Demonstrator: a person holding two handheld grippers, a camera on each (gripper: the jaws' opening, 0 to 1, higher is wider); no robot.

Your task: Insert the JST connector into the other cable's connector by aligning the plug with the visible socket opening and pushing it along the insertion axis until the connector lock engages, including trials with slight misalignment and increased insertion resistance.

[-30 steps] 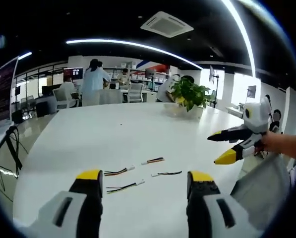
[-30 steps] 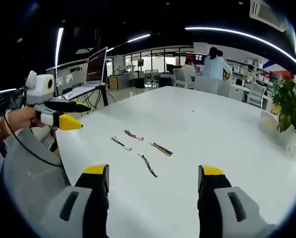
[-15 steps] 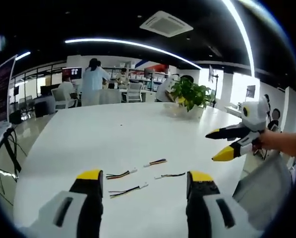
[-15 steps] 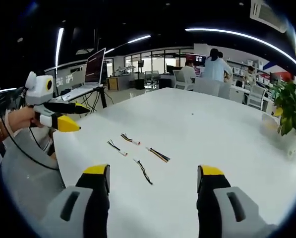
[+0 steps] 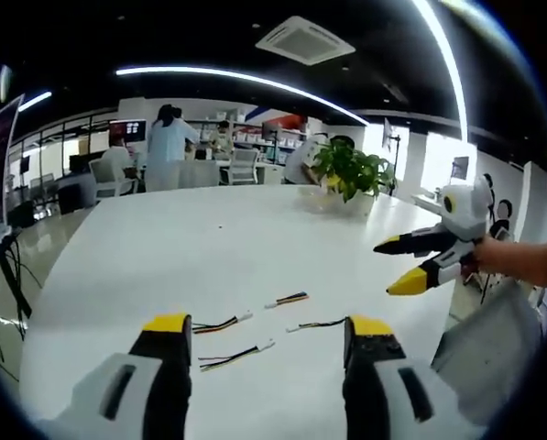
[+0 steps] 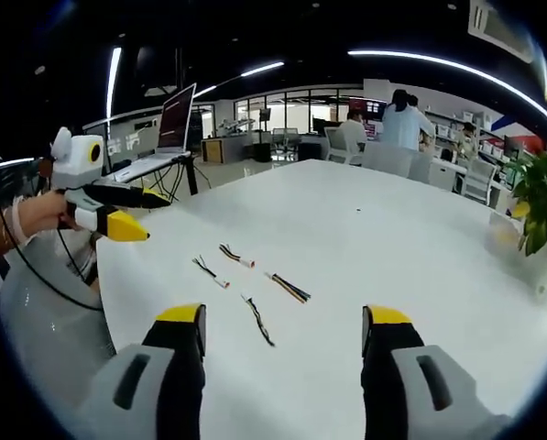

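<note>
— What do the cables look like?

— Four short wire leads lie loose on the white table (image 5: 209, 247), each a thin bundle ending in a small pale plug. In the left gripper view, a lead with red and yellow strands (image 5: 221, 322) lies nearest the left jaw, another with a white plug (image 5: 237, 354) sits closer to the camera, a striped orange and dark one (image 5: 287, 299) lies further off, and a dark thin one (image 5: 315, 324) lies to the right, near the right jaw. All four are apart from each other.

— And from the other side?

— In the right gripper view the same cluster sits just beyond the jaws: two short leads on the left (image 6: 210, 271) (image 6: 235, 255), the striped one (image 6: 286, 287) in the middle, the dark one (image 6: 258, 320) nearest.

— The tools?

— The left gripper (image 5: 269, 323) has its yellow-tipped black jaws wide apart, nothing between them; so does the right gripper (image 6: 283, 315). Each one hovers above the table's near edge. Shells are smooth white plastic.

— Surfaces?

— The tabletop is glossy, rounded at the edge. A leafy potted plant (image 5: 349, 171) stands at the far side.
</note>
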